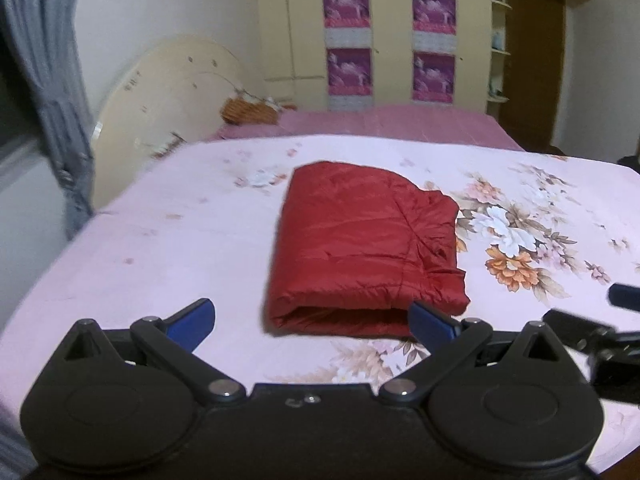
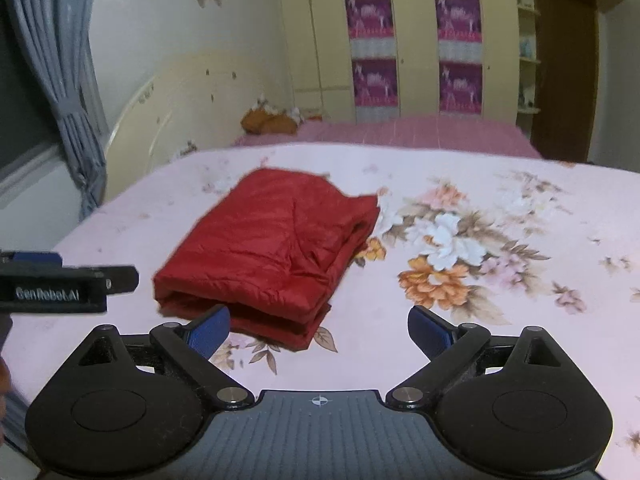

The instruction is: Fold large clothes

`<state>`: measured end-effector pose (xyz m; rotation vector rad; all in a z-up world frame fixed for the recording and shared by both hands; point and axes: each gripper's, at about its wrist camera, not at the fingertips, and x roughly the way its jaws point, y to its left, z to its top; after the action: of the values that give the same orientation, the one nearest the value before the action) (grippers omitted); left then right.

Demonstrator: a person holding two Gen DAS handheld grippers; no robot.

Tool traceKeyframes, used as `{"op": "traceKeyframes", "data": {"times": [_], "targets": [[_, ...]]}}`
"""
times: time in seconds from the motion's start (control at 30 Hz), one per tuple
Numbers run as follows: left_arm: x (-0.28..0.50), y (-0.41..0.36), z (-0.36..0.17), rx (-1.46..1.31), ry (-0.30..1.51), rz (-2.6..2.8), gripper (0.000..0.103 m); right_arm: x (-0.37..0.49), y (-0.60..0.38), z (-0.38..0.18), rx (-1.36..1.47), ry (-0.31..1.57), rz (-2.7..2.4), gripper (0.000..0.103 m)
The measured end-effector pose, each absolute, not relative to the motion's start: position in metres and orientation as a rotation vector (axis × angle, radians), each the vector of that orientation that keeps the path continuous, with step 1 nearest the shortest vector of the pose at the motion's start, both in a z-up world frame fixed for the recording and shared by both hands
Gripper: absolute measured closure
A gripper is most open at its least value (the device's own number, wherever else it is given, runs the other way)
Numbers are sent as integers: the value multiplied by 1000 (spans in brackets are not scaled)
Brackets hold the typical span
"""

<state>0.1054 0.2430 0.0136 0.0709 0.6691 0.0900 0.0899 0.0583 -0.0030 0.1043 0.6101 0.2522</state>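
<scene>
We see a plain deep red jacket [image 1: 360,248] folded on a pale pink bedsheet [image 1: 168,248]. Beside the jacket, the sheet bears a print of white and orange flowers [image 1: 508,248] with grey-brown leaves. Beyond the jacket lies a darker pink checked cover [image 1: 392,124], and behind that stands a cream wardrobe [image 1: 392,32] with four magenta posters [image 1: 348,4]. Far from the jacket, at the window side, hangs a grey-blue curtain [image 1: 52,112]. Both grippers, left [image 1: 312,320] and right [image 2: 320,330], are black with blue pads [image 2: 210,330].
</scene>
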Motion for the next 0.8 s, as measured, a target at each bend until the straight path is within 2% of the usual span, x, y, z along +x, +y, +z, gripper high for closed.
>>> {"op": "traceKeyframes", "data": {"times": [0.1, 0.17, 0.8], "targets": [[89, 240, 19, 57, 689, 91, 0, 66, 53, 10, 103, 579, 234, 6], [80, 239, 20, 31, 711, 72, 0, 51, 49, 17, 101, 559, 219, 0], [35, 237, 35, 4, 662, 81, 0, -2, 39, 45, 98, 462, 189, 0]]}}
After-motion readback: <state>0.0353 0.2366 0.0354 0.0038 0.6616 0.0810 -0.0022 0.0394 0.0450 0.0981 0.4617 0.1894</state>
